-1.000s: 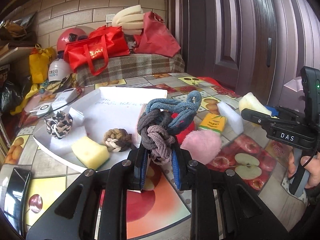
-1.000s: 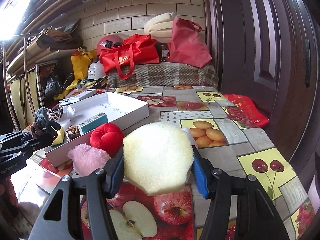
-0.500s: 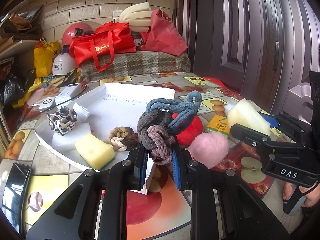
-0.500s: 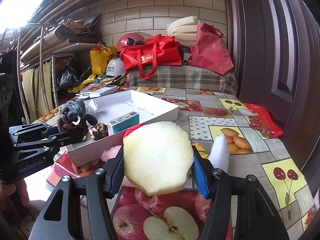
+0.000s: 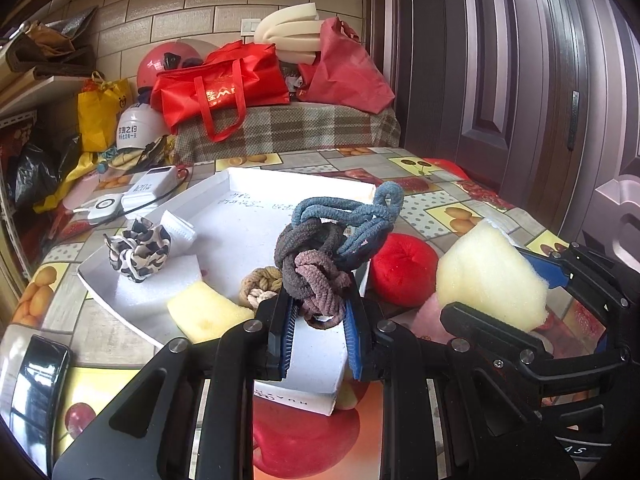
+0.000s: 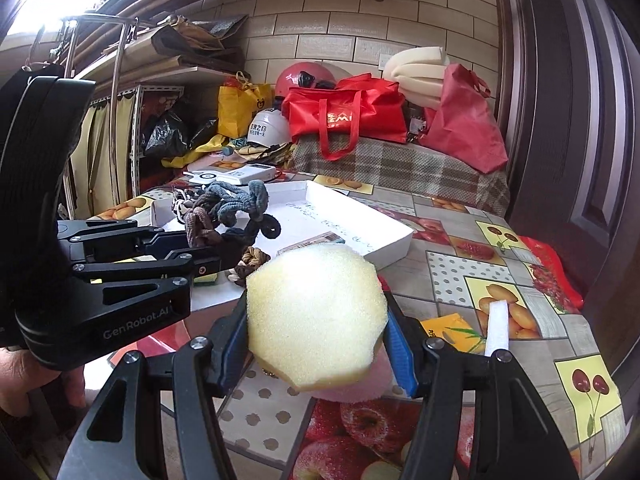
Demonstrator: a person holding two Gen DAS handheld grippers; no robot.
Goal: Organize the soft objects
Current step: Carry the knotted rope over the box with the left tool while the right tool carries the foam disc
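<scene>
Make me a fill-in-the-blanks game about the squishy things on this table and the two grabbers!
1. The left gripper squeezes a tangled bunch of ____.
2. The right gripper holds a pale yellow piece of ____.
3. The leopard-print scrunchie lies inside the white ____.
4. The round plush ball beside the tray is coloured ____.

Missing words: hair ties; sponge; tray; red
</scene>
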